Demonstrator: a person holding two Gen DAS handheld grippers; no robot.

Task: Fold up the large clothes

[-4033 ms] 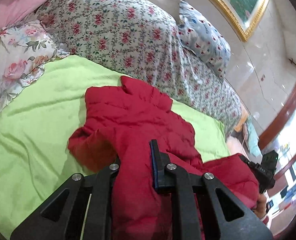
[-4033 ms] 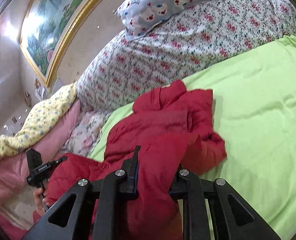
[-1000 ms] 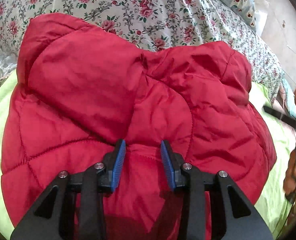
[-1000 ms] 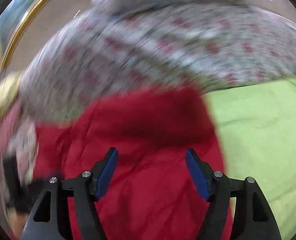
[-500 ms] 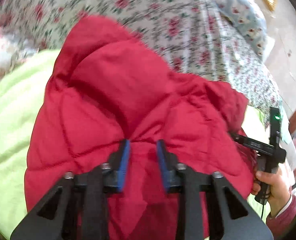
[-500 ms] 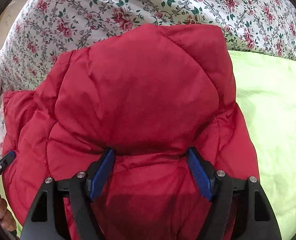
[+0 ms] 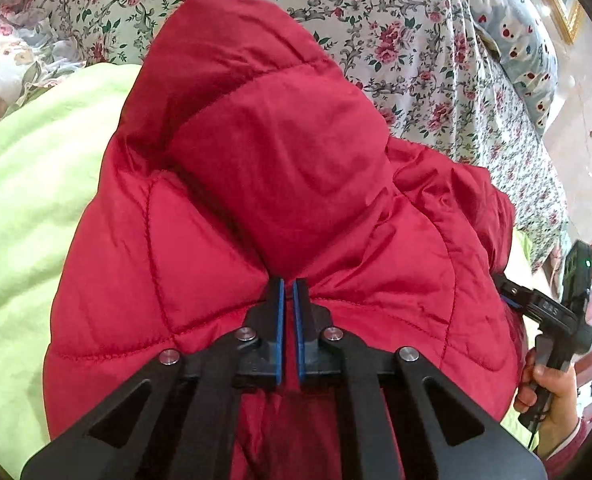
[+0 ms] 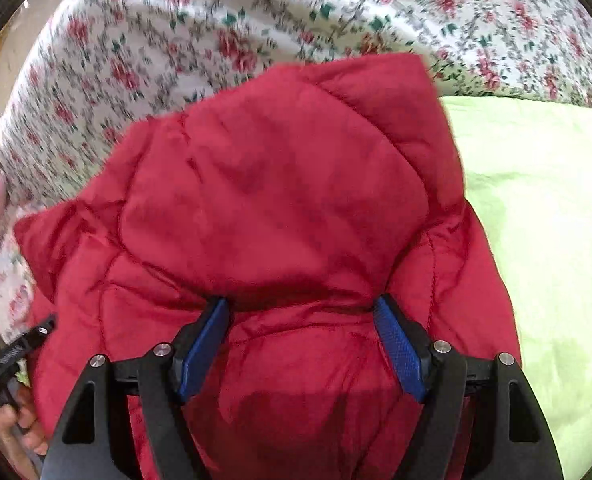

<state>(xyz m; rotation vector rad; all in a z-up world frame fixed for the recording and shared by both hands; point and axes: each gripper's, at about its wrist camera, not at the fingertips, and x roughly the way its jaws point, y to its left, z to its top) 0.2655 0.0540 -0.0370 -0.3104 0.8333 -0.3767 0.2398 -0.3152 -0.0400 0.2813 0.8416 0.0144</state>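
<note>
Folding a red jacket (image 7: 264,184) on a bed, a person held a two-finger claw in each hand. The jacket lay spread on a green sheet (image 7: 28,184), its far end reaching a flowered quilt (image 7: 375,12) heaped along the bed's far side. A spotted pillow (image 7: 523,52) rested beyond the quilt, at the bed's far right corner.

The left claw (image 7: 287,292) was pinched shut on a ridge of the jacket's padded cloth, its blue pads (image 7: 280,328) almost meeting, with a thin pleat of red fabric between them. The right claw (image 8: 301,312) stood wide, its pads (image 8: 395,356) straddling a puffy bulge of the jacket; the tips seemed to sink slightly into the padding, but no firm pinch showed. In the left view, the person's right hand (image 7: 547,396) gripped that claw's handle at the jacket's right edge.

The step in hand appeared to be taking hold of the jacket near its middle for a fold. Only one side looked gripped. The next move would probably call for the right claw to close on its bulge, so both claws could lift together and carry the near part over. Slippery, puffy cloth may slide out of a shallow pinch.
</note>
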